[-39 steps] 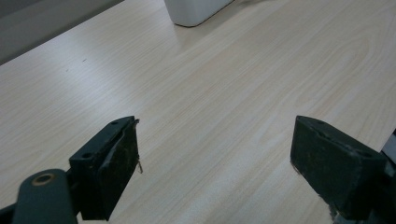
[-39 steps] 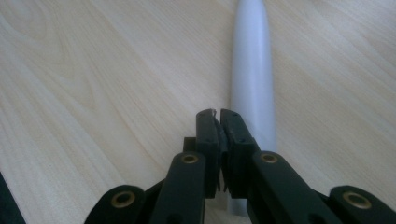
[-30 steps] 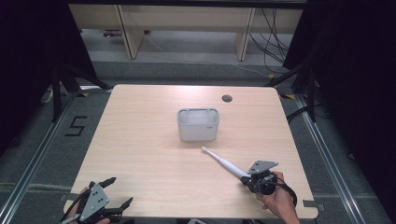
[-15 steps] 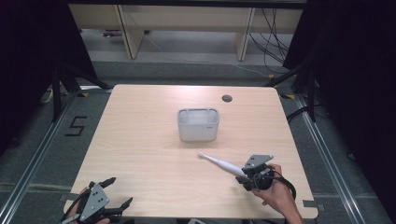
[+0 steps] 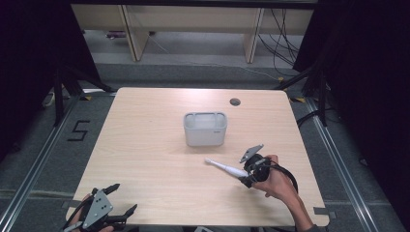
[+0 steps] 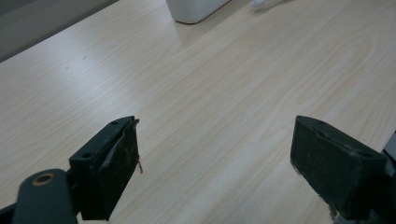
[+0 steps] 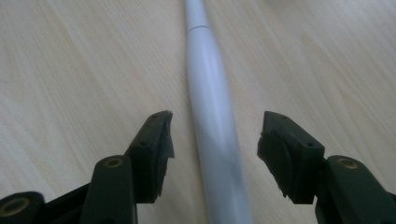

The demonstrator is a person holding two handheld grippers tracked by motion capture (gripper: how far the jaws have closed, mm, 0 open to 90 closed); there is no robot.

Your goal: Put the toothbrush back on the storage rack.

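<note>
We judge the white wand (image 7: pixel 212 140) set down on the worktop (image 5: pixel 145 159) toward its right edge, in front of the white container (image 5: pixel 205 129), our right gripper (image 7: pixel 214 140) spread astride it, our left gripper (image 6: pixel 215 163) spread idle at the near-left corner.

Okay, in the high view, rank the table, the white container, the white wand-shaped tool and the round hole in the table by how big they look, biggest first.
1. Table, largest by far.
2. White container.
3. White wand-shaped tool: about as long as the container is wide, but far thinner; its end is hidden at the right gripper.
4. Round hole, smallest.
</note>
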